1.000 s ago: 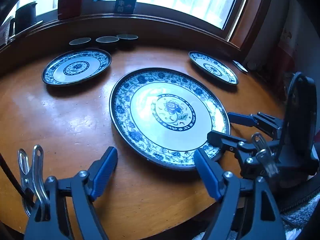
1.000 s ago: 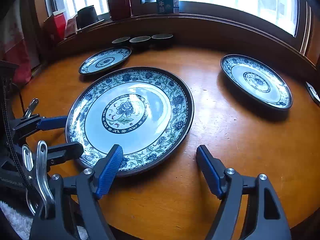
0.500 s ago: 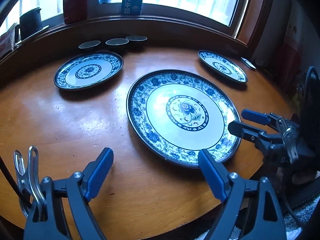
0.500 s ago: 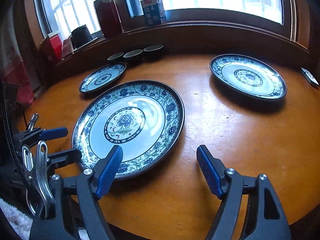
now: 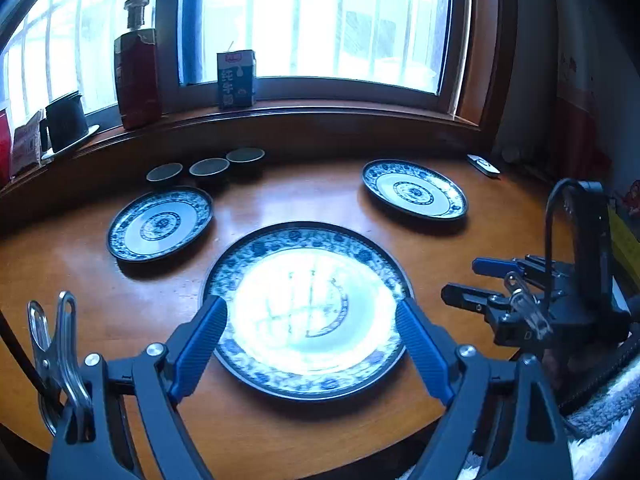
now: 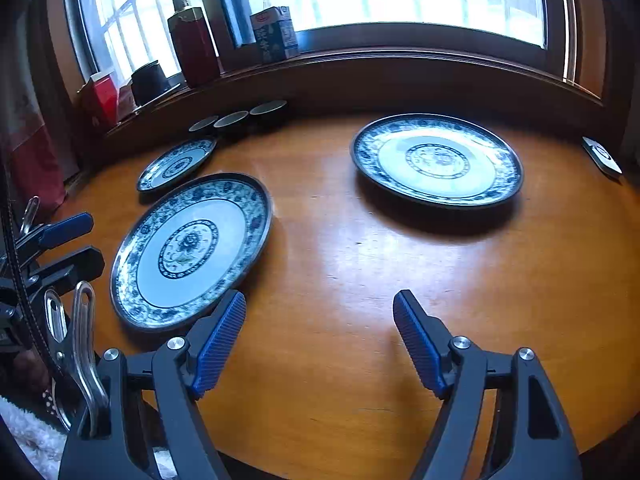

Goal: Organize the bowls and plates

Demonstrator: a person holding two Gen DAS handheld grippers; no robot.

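Three small bowls (image 5: 206, 166) stand empty beside three bare plates (image 6: 438, 160).

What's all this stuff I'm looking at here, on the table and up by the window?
large plate: one, blue and white, table centre near the front edge
smaller plates: two, blue and white, one rear left, one rear right
small bowls: three, dark, in a row at the table's back edge
table: one, round, orange-brown wood
white gadget: one, far right of the table; what it is I cannot tell
bottle: one, dark red, windowsill
carton: one, blue and white, windowsill
dark cup: one, left end of the sill, beside red packets
left claw: black with blue pads, open over the large plate
right claw: same colours, open above bare table
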